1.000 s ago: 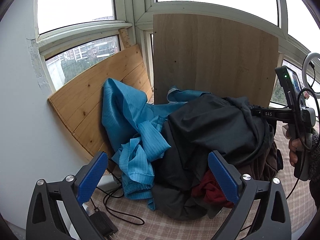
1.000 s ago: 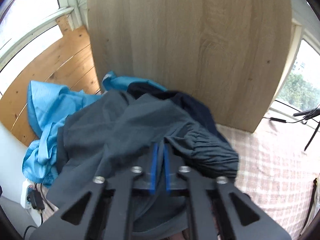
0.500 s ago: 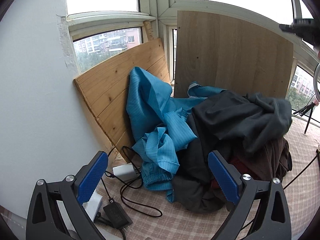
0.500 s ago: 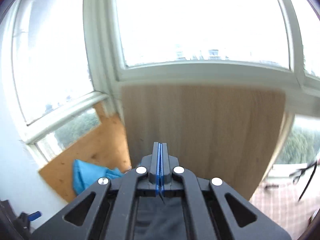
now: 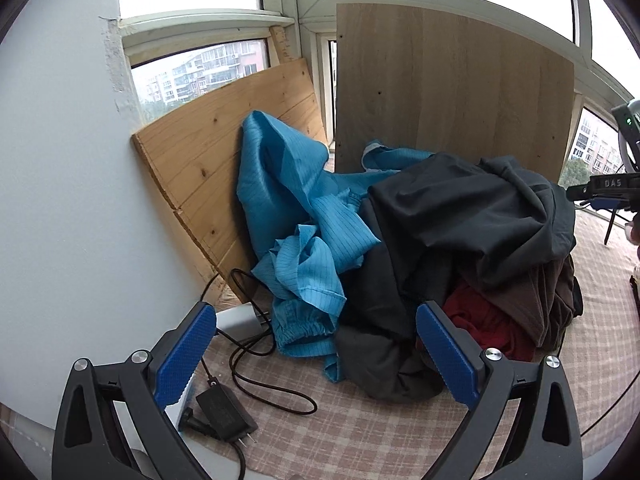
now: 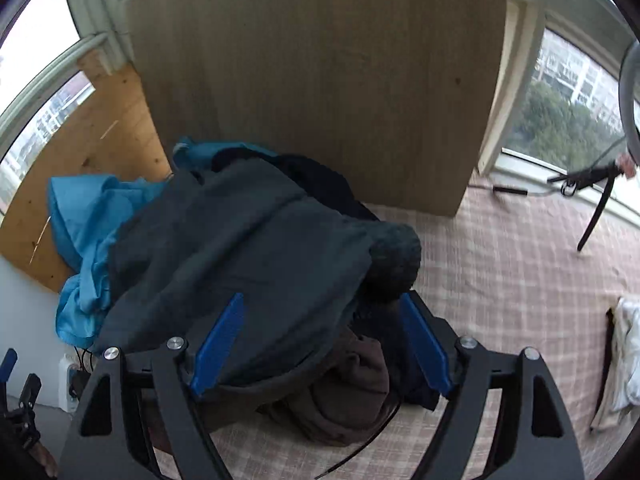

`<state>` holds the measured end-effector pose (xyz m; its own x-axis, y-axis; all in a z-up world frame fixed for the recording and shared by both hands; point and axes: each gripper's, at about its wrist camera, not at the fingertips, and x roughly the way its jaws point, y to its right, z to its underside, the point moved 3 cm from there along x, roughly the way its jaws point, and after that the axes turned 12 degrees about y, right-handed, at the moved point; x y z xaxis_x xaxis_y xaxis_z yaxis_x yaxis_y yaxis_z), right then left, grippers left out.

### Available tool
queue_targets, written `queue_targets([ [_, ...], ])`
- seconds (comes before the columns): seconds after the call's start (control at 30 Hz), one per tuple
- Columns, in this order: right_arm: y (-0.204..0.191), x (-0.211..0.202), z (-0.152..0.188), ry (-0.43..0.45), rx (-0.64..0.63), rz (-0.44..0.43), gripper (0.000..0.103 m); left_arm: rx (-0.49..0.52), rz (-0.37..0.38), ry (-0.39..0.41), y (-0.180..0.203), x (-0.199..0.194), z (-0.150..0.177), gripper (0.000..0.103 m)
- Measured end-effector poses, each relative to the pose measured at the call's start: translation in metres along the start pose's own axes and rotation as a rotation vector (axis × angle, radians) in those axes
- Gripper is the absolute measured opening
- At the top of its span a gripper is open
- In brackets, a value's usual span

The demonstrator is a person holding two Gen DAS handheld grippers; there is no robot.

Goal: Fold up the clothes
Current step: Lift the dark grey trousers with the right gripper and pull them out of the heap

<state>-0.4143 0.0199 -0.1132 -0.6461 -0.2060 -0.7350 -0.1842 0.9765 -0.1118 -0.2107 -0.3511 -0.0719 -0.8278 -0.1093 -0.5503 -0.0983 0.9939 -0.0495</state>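
A heap of clothes lies on the checked surface against two wooden boards. On top is a dark grey garment [image 5: 460, 216] [image 6: 248, 248]. A blue garment [image 5: 296, 216] [image 6: 88, 216] spills out to its left. A red piece [image 5: 476, 312] and a brown piece [image 5: 536, 296] [image 6: 352, 384] show underneath. My left gripper [image 5: 316, 344] is open in front of the heap, holding nothing. My right gripper [image 6: 320, 320] hovers over the heap's right side. Its jaws are opening, and the grey garment lies loose between them, unpressed. The right gripper's body [image 5: 612, 192] shows at the left view's right edge.
A pale board [image 5: 452, 92] and a pine board [image 5: 224, 160] lean on the windows behind the heap. A black charger [image 5: 224, 412], its cable [image 5: 272, 384] and a white power strip lie by the white wall [image 5: 72, 200]. A white cloth [image 6: 628, 352] sits at far right.
The right gripper, shut on the grey garment and raised high half a second ago, has come back down over the heap and parted its jaws; the garment rests on the pile. The left gripper drifted slightly.
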Motion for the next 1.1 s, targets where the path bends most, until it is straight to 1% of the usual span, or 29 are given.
queue_targets([
  [0.07,0.007,0.021,0.006,-0.031,0.038,0.014,0.079,0.013,0.024,-0.002,0.010,0.002,0.001,0.101],
  [0.17,0.000,0.054,0.005,-0.068,0.115,-0.076,0.078,0.040,0.048,-0.002,0.021,0.003,0.002,0.101],
  [0.2,-0.002,0.063,0.004,-0.063,0.137,-0.098,0.068,0.048,0.048,-0.003,0.023,0.003,0.002,0.101],
  [0.23,-0.005,0.068,0.002,-0.049,0.156,-0.127,0.051,0.051,0.047,-0.004,0.024,0.003,0.002,0.101],
  [0.27,-0.010,0.071,0.000,-0.050,0.157,-0.154,0.013,0.052,0.045,-0.006,0.023,0.004,0.003,0.101],
  [0.3,-0.016,0.072,-0.003,-0.043,0.150,-0.173,0.008,0.049,0.043,-0.009,0.021,0.005,0.005,0.101],
  [0.4,-0.042,0.049,-0.024,0.056,0.048,-0.157,0.006,0.032,0.024,-0.022,0.011,0.008,0.009,0.101],
  [0.43,-0.052,0.037,-0.033,0.088,0.029,-0.176,0.006,0.023,0.016,-0.028,0.007,0.010,0.010,0.101],
  [0.47,-0.061,0.023,-0.044,0.124,0.022,-0.202,0.004,0.014,0.007,-0.033,0.003,0.012,0.011,0.101],
  [0.6,-0.100,-0.057,-0.098,0.297,0.017,-0.298,0.003,-0.015,-0.015,-0.042,-0.011,0.014,0.012,0.101],
  [0.63,-0.112,-0.073,-0.109,0.325,0.023,-0.343,0.003,-0.017,-0.017,-0.041,-0.013,0.013,0.011,0.101],
  [0.73,-0.144,-0.128,-0.135,0.475,-0.022,-0.415,0.003,-0.019,-0.026,-0.030,-0.019,0.009,0.010,0.101],
  [0.83,-0.167,-0.194,-0.173,0.651,-0.070,-0.465,0.003,-0.021,-0.039,-0.024,-0.025,0.003,0.009,0.101],
  [0.9,-0.177,-0.238,-0.199,0.705,-0.073,-0.495,0.003,-0.025,-0.047,-0.017,-0.029,-0.001,0.008,0.101],
  [0.97,-0.176,-0.278,-0.215,0.784,-0.084,-0.512,0.003,-0.038,-0.053,-0.009,-0.034,-0.006,0.008,0.101],
  [1.07,-0.164,-0.332,-0.215,0.879,-0.125,-0.524,0.003,-0.055,-0.059,-0.001,-0.040,-0.012,0.008,0.101],
  [1.1,-0.155,-0.343,-0.211,0.891,-0.134,-0.513,0.003,-0.057,-0.059,0.000,-0.041,-0.014,0.008,0.101],
])
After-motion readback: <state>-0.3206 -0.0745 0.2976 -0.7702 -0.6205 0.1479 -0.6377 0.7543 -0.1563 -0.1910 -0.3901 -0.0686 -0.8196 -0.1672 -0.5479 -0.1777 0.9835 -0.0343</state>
